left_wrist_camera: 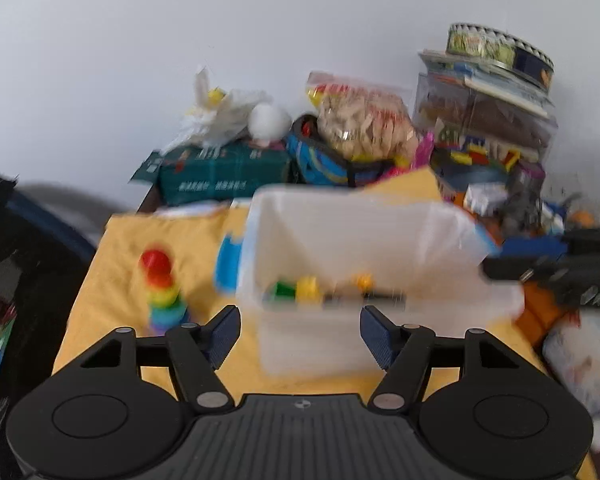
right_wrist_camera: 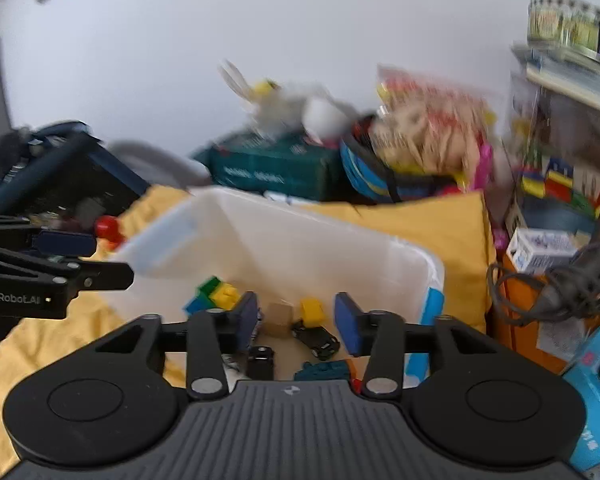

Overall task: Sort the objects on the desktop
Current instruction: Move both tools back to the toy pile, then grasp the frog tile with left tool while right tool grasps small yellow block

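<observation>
Translucent white plastic, blurred by motion: a storage bin (right_wrist_camera: 284, 240) on a yellow cloth (right_wrist_camera: 440, 232), already holding green, yellow and blue building bricks (right_wrist_camera: 214, 294), a tan cube (right_wrist_camera: 279, 317), a small dark toy car (right_wrist_camera: 318, 342) and other pieces too smeared to name; above the bin's near rim, the right gripper (right_wrist_camera: 296, 322), blue pads spread wide with nothing between them; at the bin's other side, the left gripper (left_wrist_camera: 300, 330), likewise splayed and empty, facing the bin wall; left of the bin in the left wrist view, a rainbow ring stacker (left_wrist_camera: 162, 292) upright on the cloth, apparently not yet sorted; behind the bin, a green carton (left_wrist_camera: 224, 174), a snack bag (left_wrist_camera: 364, 124) and a stack of toy boxes (left_wrist_camera: 484, 120). Risks as judged from here: a fast reach clipping the light bin and sliding it on the loose cloth; the tall stacker toppling and shedding rings under an off-centre pinch; both grippers colliding over the bin, close as they are.
</observation>
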Action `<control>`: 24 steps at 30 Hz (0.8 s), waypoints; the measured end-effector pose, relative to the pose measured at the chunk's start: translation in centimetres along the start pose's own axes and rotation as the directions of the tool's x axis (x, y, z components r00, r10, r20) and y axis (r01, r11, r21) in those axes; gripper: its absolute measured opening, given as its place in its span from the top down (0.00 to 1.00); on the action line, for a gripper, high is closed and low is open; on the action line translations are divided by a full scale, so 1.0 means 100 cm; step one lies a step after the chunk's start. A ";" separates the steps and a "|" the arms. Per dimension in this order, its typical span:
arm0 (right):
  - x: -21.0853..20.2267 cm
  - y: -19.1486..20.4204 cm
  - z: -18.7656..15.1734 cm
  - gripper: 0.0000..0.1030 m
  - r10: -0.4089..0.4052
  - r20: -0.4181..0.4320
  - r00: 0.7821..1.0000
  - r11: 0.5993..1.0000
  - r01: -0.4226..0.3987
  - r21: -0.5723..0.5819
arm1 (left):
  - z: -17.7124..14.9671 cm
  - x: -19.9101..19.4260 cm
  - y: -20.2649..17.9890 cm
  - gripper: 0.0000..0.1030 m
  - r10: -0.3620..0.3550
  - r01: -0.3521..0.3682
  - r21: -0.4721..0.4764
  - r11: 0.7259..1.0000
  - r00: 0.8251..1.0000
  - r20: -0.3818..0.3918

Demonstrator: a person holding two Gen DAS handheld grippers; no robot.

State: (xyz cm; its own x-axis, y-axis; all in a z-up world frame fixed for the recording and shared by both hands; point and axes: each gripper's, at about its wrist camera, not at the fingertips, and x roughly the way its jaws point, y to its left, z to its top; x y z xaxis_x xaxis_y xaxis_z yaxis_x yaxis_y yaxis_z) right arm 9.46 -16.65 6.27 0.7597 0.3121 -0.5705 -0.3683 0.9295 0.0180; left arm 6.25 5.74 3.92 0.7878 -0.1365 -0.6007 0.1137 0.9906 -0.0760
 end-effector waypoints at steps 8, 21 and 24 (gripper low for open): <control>-0.016 0.028 -0.091 0.55 0.070 -0.199 0.978 0.991 -0.090 -0.098 | -0.109 -0.002 -0.006 0.33 -0.017 0.013 -0.017 1.000 0.968 -0.251; 0.032 -0.002 -0.146 0.54 -0.096 -0.314 0.945 0.995 0.084 -0.050 | -0.114 0.027 0.015 0.39 0.012 -0.007 0.019 1.000 0.963 -0.268; 0.040 -0.007 -0.152 0.56 -0.088 -0.330 0.940 0.996 0.083 -0.032 | -0.110 0.030 0.008 0.44 0.010 0.010 0.077 0.997 0.968 -0.252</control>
State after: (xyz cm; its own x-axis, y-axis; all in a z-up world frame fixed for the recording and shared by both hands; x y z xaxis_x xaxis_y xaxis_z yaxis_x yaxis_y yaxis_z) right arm 4.60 -19.08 -8.46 0.5696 0.1461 -0.8089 -0.3212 0.9454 -0.0554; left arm 2.04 6.21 -6.70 0.6111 -0.1205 -0.7823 0.1676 0.9856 -0.0209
